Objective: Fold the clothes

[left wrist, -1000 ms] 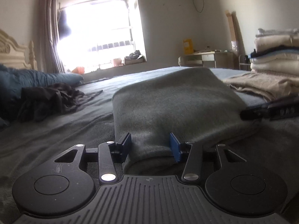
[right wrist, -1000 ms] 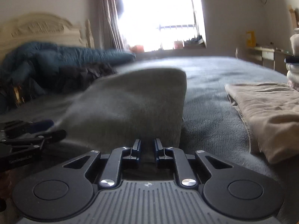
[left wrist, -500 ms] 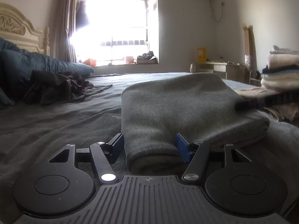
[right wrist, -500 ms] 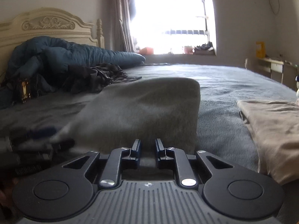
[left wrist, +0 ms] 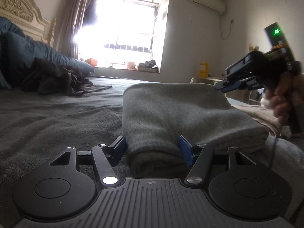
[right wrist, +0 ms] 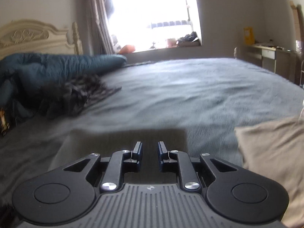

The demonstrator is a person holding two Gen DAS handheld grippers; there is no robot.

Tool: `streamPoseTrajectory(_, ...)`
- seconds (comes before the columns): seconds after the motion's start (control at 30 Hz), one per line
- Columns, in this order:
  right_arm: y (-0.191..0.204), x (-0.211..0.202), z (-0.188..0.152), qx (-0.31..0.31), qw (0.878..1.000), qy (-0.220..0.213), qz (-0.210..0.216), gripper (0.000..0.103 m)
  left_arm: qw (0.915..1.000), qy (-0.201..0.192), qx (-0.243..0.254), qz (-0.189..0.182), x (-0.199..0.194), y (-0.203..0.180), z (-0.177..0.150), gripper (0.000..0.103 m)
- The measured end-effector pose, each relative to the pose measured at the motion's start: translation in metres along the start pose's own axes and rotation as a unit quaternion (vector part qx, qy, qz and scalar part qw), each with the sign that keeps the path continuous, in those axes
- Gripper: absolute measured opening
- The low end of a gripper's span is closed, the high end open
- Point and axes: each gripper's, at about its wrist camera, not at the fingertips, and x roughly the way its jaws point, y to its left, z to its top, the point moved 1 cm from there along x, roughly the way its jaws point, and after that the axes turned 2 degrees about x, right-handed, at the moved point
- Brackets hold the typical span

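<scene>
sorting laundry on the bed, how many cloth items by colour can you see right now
Grey: 1, the folded grey garment
Beige: 1, the beige garment lying flat beside it
Dark: 1, the crumpled dark clothing near the headboard
Blue: 1, the blue duvet bunched at the headboard
Total: 4

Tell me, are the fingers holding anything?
No. The left gripper straddles the folded grey towel's near edge without pinching it; the right gripper is lifted clear, empty.
</scene>
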Motion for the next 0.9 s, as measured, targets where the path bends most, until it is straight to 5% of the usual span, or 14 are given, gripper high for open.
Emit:
streamPoseTrajectory(0.13, -0.025, 0.065, -0.018, 0.013, 0.996, 0.078, -0.052, 0.019, 1.0000, -0.008, -0.001, -0.003, 0.000, -0.001, -0.001, 0.062)
streamPoseTrajectory(0.37, -0.030, 0.039, 0.007, 0.031, 0.996, 0.049, -0.068, 0.020, 0.9996, -0.008, -0.024, -0.014, -0.001, 0.007, -0.001, 0.064)
streamPoseTrajectory(0.43, -0.047, 0.023, 0.012, 0.111, 0.992, 0.040, -0.040, 0.025, 0.9995, -0.010, -0.022, -0.018, -0.004, 0.009, 0.001, 0.068)
streamPoseTrajectory(0.5, -0.068, 0.014, 0.008, 0.192, 0.980, 0.048, -0.003, 0.049, 0.9996, -0.016, -0.012, -0.020, -0.009, 0.011, 0.004, 0.071)
streamPoseTrajectory(0.57, -0.083, 0.012, 0.000, 0.246, 0.967, 0.066, 0.027, 0.052, 0.9994, -0.024, -0.005, -0.022, -0.015, 0.014, 0.010, 0.071)
streamPoseTrajectory(0.73, -0.098, 0.025, -0.015, 0.270, 0.955, 0.106, 0.058, 0.061, 0.9967, -0.059, 0.012, -0.054, -0.020, 0.008, 0.034, 0.072)
streamPoseTrajectory(0.9, -0.094, 0.054, -0.024, 0.263, 0.947, 0.137, 0.119, 0.056, 0.9962, 0.000, 0.056, -0.066, 0.012, -0.016, 0.023, 0.071)
